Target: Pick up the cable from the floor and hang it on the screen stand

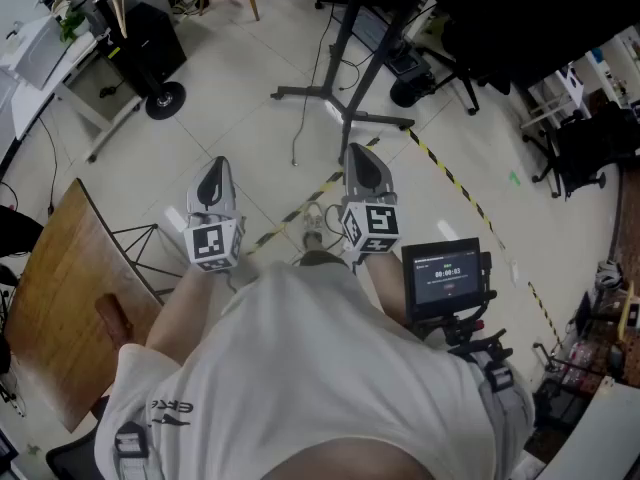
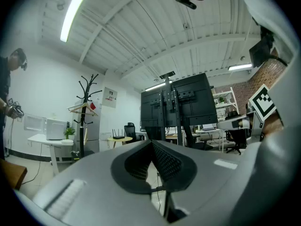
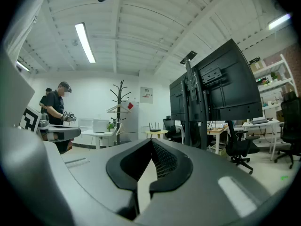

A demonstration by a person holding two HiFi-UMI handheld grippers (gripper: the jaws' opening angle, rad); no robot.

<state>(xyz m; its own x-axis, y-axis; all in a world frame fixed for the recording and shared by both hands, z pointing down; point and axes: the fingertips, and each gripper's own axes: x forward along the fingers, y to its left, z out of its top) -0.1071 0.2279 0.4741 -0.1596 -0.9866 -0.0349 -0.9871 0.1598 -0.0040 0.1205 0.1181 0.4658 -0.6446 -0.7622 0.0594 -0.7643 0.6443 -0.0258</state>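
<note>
Holding both grippers level in front of us | left gripper: jaws are pressing together, pinching nothing | right gripper: jaws are pressing together, also empty | cable is lying on the tiled floor, beside the base of the screen stand, beyond both grippers

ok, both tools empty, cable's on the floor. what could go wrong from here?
1. The cable is thin and lies flat on the tile. The left tool and right tool are both shut and held level, so a pinch may miss or slip.
2. The cable runs past the base legs of the screen stand, so lifting it could snag there.
</note>
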